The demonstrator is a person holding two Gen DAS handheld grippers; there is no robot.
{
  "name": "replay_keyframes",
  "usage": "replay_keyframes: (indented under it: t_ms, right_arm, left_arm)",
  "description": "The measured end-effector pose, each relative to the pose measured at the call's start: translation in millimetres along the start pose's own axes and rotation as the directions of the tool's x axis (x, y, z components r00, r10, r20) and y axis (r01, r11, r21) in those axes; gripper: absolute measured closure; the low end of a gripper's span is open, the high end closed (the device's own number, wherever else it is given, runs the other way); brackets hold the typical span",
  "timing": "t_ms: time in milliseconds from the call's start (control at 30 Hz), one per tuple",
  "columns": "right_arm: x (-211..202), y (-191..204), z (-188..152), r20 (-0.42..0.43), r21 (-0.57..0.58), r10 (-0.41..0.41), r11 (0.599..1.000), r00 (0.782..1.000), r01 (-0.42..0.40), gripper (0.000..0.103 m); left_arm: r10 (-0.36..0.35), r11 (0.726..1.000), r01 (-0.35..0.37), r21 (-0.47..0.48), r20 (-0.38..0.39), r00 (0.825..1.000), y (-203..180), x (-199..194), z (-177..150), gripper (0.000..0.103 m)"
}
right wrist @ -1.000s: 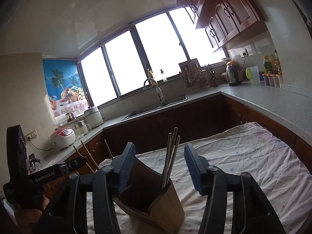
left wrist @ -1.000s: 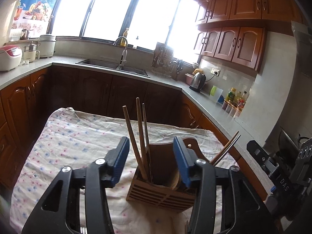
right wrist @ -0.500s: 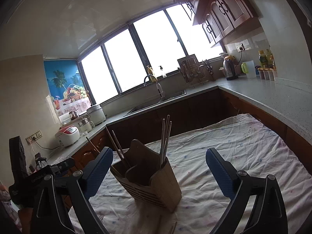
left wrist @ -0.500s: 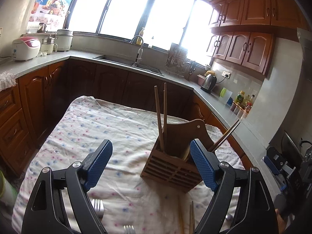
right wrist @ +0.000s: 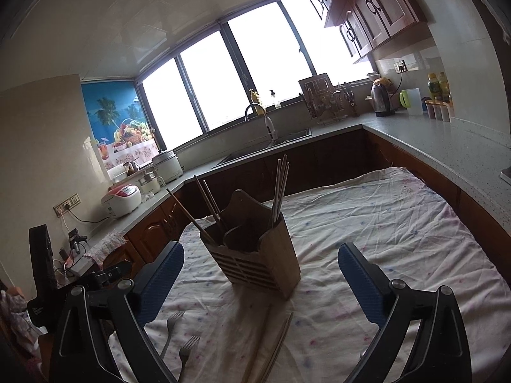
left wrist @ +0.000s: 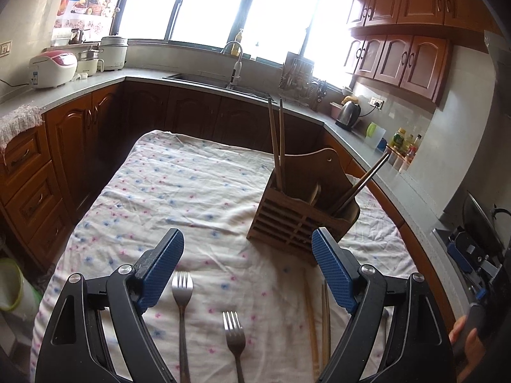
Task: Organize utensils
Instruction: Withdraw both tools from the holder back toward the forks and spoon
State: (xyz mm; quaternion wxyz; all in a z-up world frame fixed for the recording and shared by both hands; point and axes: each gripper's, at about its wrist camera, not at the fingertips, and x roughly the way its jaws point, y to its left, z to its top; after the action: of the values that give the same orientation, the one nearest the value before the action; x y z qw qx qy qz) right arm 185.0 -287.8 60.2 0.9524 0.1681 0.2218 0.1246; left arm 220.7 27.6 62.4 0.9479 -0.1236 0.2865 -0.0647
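Our left gripper [left wrist: 247, 268] has its blue jaws wide apart, and nothing is between them. Our right gripper [right wrist: 260, 284] has its blue jaws wide apart too, and they hold nothing.

We use the brown wooden slatted utensil holder [left wrist: 303, 210] as our landmark. It stands upright on the bench, which is covered with a white cloth with little blue and pink spots [left wrist: 179, 191]. In the left wrist view the holder is past the right jaw of the left gripper, not touching it. In the right wrist view the same holder [right wrist: 255, 255] stands in front of the gap between the jaws, a bit away from them.

Two long light wooden chopsticks [left wrist: 276, 143] stick up from the left part of the holder. Two dark chopsticks [left wrist: 364, 182] lean out of its right part. In the right wrist view we see more thin sticks standing in the far side of the holder.

Nearer to us than the holder, two shiny metal forks lie flat on the cloth. The left fork [left wrist: 182, 290] lies just beside the left jaw of the left gripper. The other fork [left wrist: 234, 328] lies a bit nearer to us, between the jaws. Two light wooden chopsticks [left wrist: 314, 325] lie flat on the cloth, nearer to us than the holder's right end, just beside the right jaw.

Behind the holder is the grey kitchen counter with a sink [left wrist: 220, 83] and bright windows.
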Motion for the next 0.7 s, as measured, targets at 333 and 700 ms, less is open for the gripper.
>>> replay_keyframes:
  t_ms: [333, 700]
  right_arm:
    - [-37.5, -24.0, -43.0, -0.078, 0.017, -0.098, 0.995, 0.992, 0.100, 0.005]
    - [-47.4, -43.2, -88.8, -0.195, 0.020, -0.176, 0.983, 0.965, 0.183, 0.005]
  left_arm:
    - [0.030, 0.999, -0.028, 0.032, -0.081, 0.996, -3.1, -11.4, -40.1, 0.018]
    - [0.046, 0.999, -0.043, 0.024, -0.181, 0.982, 1.8, -8.2, -87.3, 0.018]
